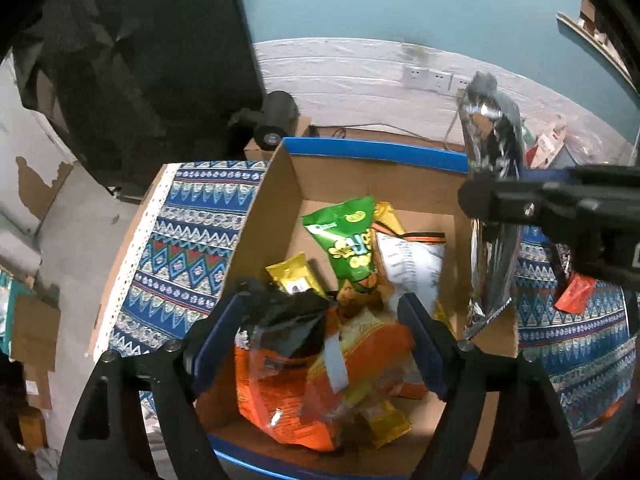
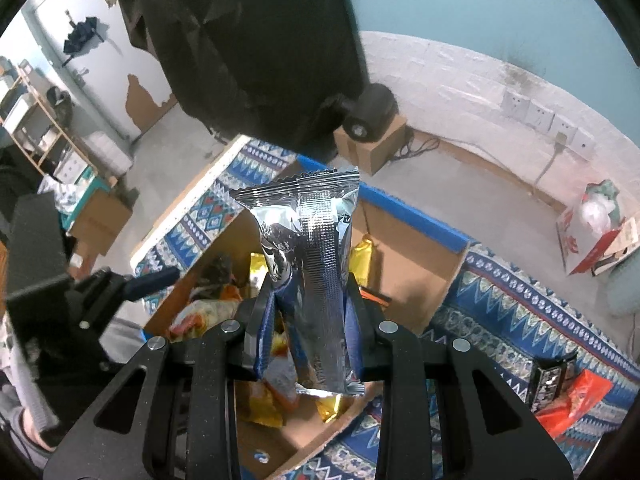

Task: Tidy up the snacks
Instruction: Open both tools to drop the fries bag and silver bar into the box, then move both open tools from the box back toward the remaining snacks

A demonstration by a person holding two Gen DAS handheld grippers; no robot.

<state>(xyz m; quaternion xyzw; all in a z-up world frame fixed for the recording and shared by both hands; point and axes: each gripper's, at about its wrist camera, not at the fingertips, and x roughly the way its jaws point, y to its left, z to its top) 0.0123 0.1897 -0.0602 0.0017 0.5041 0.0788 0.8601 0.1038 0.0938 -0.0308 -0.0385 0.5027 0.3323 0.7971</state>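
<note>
An open cardboard box (image 1: 376,152) with a blue taped rim holds several snack bags: a green one (image 1: 352,244), a white one (image 1: 412,264), a yellow packet (image 1: 296,276) and an orange bag with a black top (image 1: 280,392). My left gripper (image 1: 322,304) hangs open over the box, its blue pads either side of the orange bag and not pressing on it. My right gripper (image 2: 310,280) is shut on an upright silver foil packet (image 2: 316,240), held above the box's right side. In the left wrist view that packet (image 1: 492,140) shows at the right wall.
The box stands on a blue patterned cloth (image 1: 192,240). On the cloth to the right lie a red packet (image 2: 572,404) and a black packet (image 2: 550,380). A black device on a small carton (image 2: 372,120) and a dark hanging cloth (image 2: 248,40) are behind.
</note>
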